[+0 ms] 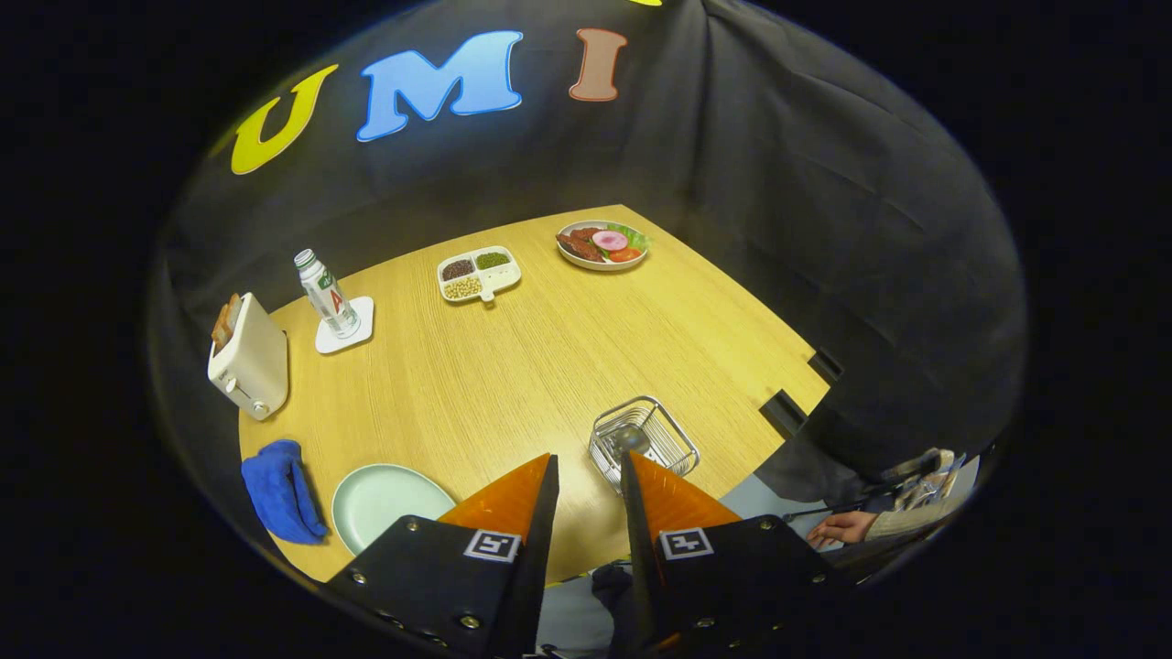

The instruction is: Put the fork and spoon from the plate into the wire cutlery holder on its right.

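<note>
**Gripper hanging high over the table, cutlery holder just past the fingers**

The surface was a light wooden table (513,366) with a visible grain, boxed in by black cloth walls (824,183). The near right edge had a couple of dark notches cut into it. A person's hand (841,528) and a pale sleeve showed off the table's near right side.

The gripper (591,480) sat well above the near edge, looking down and across the tabletop. Its fingers (513,499) were parted by a modest gap and nothing was pinched between them, just bare table in the space.

The wire cutlery holder (644,439) stood near the near right edge, just ahead of the right finger. Something rounded and metallic, like a spoon bowl (632,438), showed inside it, but it was too small to be sure. No fork could be made out. The pale green plate (389,499) lay at the near left edge, partly behind the left finger, and the part showing looked bare.

A blue cloth (279,490) was bunched up at the near left corner beside the plate. A white toaster (249,359) with toast in it sat on the left edge. A bottle (326,295) stood upright on a white coaster (348,327) further back. A divided dish (479,273) with dark, green and yellowish beans sat toward the far edge, and a plate of food (602,244) with meat, tomato and greens was at the far right corner.
</note>
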A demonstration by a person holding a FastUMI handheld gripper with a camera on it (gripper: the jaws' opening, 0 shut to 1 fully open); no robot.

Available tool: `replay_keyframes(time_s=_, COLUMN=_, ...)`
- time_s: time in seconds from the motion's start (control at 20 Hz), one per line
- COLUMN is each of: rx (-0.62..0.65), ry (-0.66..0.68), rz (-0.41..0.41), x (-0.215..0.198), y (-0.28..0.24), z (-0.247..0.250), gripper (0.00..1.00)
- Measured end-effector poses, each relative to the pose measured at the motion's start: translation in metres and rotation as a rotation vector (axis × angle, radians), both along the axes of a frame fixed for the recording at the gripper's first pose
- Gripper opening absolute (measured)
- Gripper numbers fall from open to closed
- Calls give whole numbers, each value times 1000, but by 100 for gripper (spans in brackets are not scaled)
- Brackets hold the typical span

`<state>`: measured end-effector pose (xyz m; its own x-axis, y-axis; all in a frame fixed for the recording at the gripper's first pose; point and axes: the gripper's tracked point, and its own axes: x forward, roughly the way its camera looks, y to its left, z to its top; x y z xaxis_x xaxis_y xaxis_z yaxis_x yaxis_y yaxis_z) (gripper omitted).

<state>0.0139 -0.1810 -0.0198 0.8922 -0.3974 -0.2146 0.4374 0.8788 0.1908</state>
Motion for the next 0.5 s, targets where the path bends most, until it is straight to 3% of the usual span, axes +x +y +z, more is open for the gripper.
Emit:
replay_keyframes(time_s=0.3, rx=-25, ry=-45, rz=26, x=2, y=5, z=14, gripper=41)
replay_keyframes(time_s=0.5, rx=-143, ry=-259, rz=67, x=-12, y=19, z=74, gripper=41)
